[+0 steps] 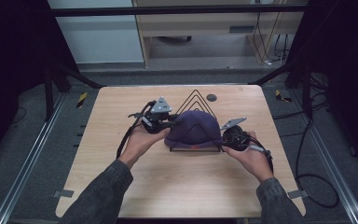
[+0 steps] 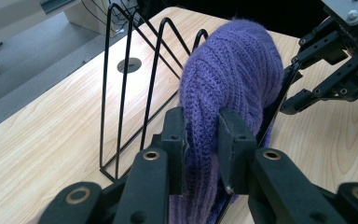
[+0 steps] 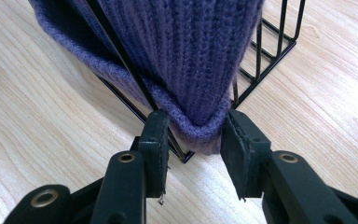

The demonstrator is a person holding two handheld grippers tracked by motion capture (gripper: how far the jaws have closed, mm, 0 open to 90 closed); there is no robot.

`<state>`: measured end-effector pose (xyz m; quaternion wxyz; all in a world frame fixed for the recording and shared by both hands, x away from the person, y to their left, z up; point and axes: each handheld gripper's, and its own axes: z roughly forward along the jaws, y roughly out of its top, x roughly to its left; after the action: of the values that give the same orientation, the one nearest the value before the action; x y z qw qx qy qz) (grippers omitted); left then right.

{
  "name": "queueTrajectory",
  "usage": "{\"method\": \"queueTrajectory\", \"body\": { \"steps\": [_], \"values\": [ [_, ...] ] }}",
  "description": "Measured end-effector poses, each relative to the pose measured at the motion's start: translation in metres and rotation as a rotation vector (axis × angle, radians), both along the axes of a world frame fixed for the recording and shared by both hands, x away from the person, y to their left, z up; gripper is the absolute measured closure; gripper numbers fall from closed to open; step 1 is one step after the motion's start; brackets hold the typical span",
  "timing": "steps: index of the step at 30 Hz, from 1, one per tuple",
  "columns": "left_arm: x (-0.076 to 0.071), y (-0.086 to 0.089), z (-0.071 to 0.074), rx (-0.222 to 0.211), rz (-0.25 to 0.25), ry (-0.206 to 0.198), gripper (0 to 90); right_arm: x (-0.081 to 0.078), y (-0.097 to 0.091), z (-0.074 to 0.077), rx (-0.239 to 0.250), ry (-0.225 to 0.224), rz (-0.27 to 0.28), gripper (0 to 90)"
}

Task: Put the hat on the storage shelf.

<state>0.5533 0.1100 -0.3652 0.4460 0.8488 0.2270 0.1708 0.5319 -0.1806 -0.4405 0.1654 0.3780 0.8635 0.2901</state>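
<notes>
A purple knit beanie (image 1: pixel 193 128) is draped over a black wire rack (image 1: pixel 196 94) at the middle of the wooden table (image 1: pixel 121 116). My left gripper (image 1: pixel 170 123) pinches the beanie's left side; in the left gripper view its jaws (image 2: pixel 203 130) squeeze a fold of the beanie (image 2: pixel 233 65) beside the rack (image 2: pixel 121 84). My right gripper (image 1: pixel 223 136) is at the beanie's lower right edge. In the right gripper view its jaws (image 3: pixel 195 135) press on both sides of the brim corner of the beanie (image 3: pixel 177 46), with a wire of the rack (image 3: pixel 270 60) running down beside it.
A round dark grommet (image 1: pixel 211 97) sits in the table behind the rack. The other hand's gripper (image 2: pixel 326 70) shows at the far right of the left gripper view. Cables (image 1: pixel 307 177) trail off the table's right side.
</notes>
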Motion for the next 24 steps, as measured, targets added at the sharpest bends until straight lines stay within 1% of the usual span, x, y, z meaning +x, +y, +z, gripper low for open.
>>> {"method": "queueTrajectory", "body": {
  "steps": [4,7,9,15,18,22,24],
  "values": [
    [0.000,0.000,0.000,-0.002,0.002,0.002,73.5,0.000,0.000,0.000,0.001,0.001,-0.002,62.1],
    [-0.001,0.001,0.000,-0.008,0.004,0.001,70.6,0.000,0.000,0.000,-0.003,-0.001,-0.002,62.2],
    [-0.002,0.001,0.001,-0.014,0.007,-0.007,67.5,-0.001,0.000,0.000,-0.004,-0.008,0.002,62.1],
    [-0.005,0.003,0.004,-0.027,0.017,-0.023,65.9,-0.005,-0.003,0.001,0.008,-0.016,-0.004,63.0],
    [-0.007,0.005,0.005,-0.021,0.016,-0.028,65.3,-0.008,-0.005,0.001,0.013,-0.024,-0.004,64.1],
    [-0.009,0.005,0.006,0.003,0.016,-0.038,63.9,-0.013,-0.009,0.003,0.027,-0.037,0.000,64.7],
    [-0.010,0.005,0.007,0.002,0.017,-0.043,63.4,-0.015,-0.010,0.005,0.036,-0.043,0.000,65.1]
  ]
}}
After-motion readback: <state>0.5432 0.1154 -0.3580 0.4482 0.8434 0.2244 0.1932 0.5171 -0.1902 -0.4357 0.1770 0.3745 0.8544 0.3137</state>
